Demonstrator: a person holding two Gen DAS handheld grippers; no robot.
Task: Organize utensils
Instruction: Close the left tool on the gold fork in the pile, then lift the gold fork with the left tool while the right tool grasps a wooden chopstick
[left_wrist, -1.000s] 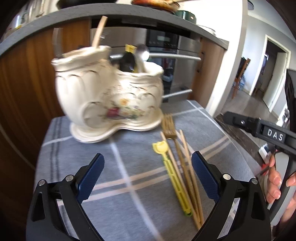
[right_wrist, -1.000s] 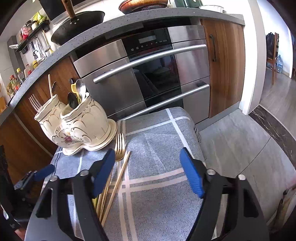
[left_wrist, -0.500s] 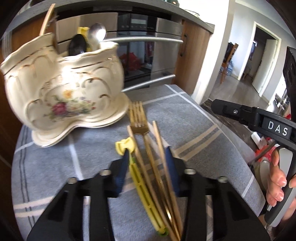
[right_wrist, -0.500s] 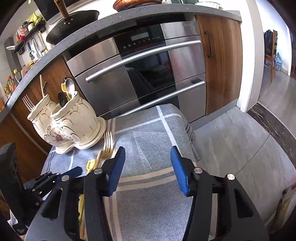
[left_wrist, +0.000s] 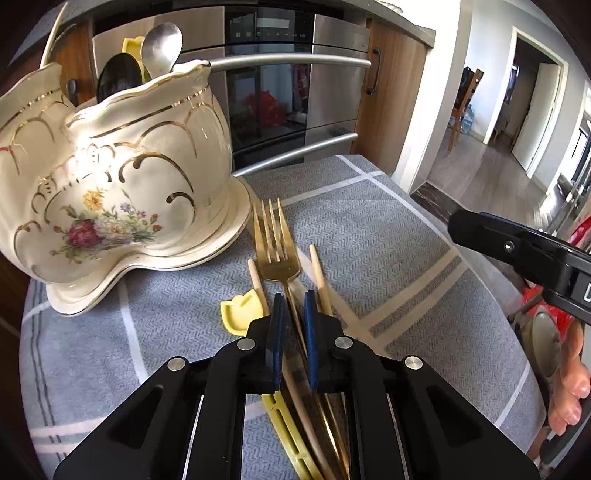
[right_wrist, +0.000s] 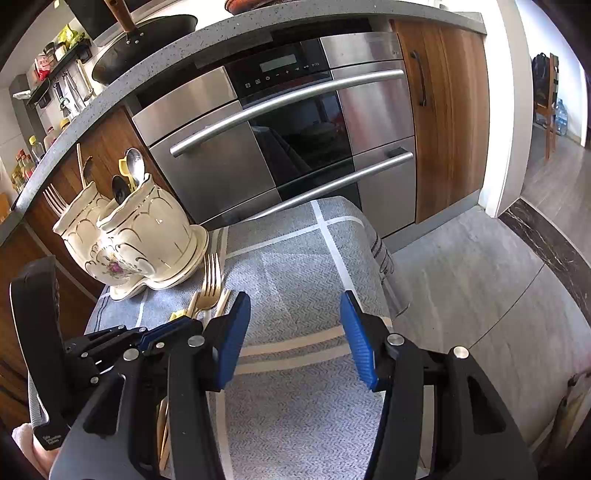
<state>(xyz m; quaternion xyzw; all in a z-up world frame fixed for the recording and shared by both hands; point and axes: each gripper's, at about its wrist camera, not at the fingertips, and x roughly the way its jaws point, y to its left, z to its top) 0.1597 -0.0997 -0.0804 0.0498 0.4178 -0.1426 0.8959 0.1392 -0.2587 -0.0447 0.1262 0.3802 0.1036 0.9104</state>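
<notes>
A gold fork (left_wrist: 275, 251) lies on the grey checked cloth (left_wrist: 388, 236), tines towards the cream floral utensil holder (left_wrist: 110, 192). Two wooden chopsticks (left_wrist: 318, 269) and a yellow plastic utensil (left_wrist: 240, 314) lie beside it. My left gripper (left_wrist: 293, 295) is low over this bundle. Its jaws are closing, with the fork's handle between the blue pads. My right gripper (right_wrist: 294, 299) stands open above bare cloth with nothing in it. The holder (right_wrist: 140, 236) has spoons and forks standing in it.
A steel oven front (right_wrist: 295, 122) rises behind the cloth-covered stand. The cloth drops off at its far and right edges to a grey floor (right_wrist: 461, 277). The right gripper's body (left_wrist: 517, 251) and a person's fingers (left_wrist: 569, 398) sit at the right of the left wrist view.
The left gripper came forward and down over the utensils, and its jaws went from wide apart to nearly together around the fork handle. The right jaws narrowed slightly.
</notes>
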